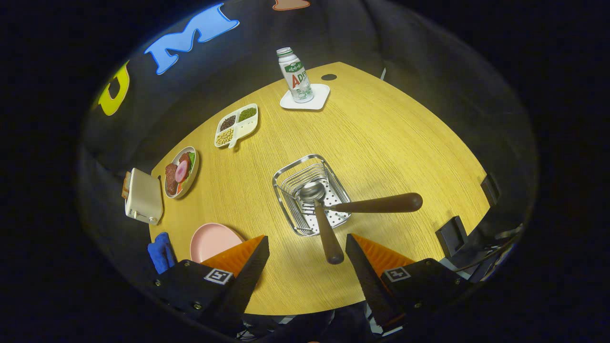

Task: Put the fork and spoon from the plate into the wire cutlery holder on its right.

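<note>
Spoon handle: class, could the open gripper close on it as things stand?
Probably yes. The gripper is open, and the spoon handle's end lies between its fingers, sticking out of the cutlery holder with nothing blocking it.

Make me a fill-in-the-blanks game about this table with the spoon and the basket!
1. The spoon and the fork both lie in the wire ____.
2. The pink plate has ____ cutlery left on it.
3. The gripper has its fingers ____, holding nothing.
4. The bottle stands on a white ____.

Missing words: holder; no; open; coaster
</note>
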Demonstrator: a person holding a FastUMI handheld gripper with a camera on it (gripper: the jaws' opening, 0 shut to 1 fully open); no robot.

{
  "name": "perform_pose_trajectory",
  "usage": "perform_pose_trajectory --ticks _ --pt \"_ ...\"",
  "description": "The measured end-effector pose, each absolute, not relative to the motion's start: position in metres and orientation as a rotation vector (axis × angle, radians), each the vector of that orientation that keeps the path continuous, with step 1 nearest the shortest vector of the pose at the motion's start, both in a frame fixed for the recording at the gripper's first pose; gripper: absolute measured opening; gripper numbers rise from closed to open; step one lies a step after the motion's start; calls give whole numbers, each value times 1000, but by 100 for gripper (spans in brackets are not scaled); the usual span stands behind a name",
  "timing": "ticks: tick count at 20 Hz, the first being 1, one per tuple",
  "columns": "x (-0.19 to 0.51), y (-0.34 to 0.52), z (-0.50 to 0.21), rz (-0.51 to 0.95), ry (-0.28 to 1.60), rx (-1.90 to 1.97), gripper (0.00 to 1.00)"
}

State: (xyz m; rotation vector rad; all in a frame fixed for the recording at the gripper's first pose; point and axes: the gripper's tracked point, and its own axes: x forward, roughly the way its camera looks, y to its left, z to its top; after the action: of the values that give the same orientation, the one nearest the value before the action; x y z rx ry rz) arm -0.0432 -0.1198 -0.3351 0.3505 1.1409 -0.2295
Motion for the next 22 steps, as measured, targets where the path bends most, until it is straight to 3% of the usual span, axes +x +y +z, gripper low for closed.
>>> perform_pose_trajectory --ticks 11,22 --pt "-40 -123 -313 -222 1049 290 99" --pt "2 -150 -152 -232 417 25 99"
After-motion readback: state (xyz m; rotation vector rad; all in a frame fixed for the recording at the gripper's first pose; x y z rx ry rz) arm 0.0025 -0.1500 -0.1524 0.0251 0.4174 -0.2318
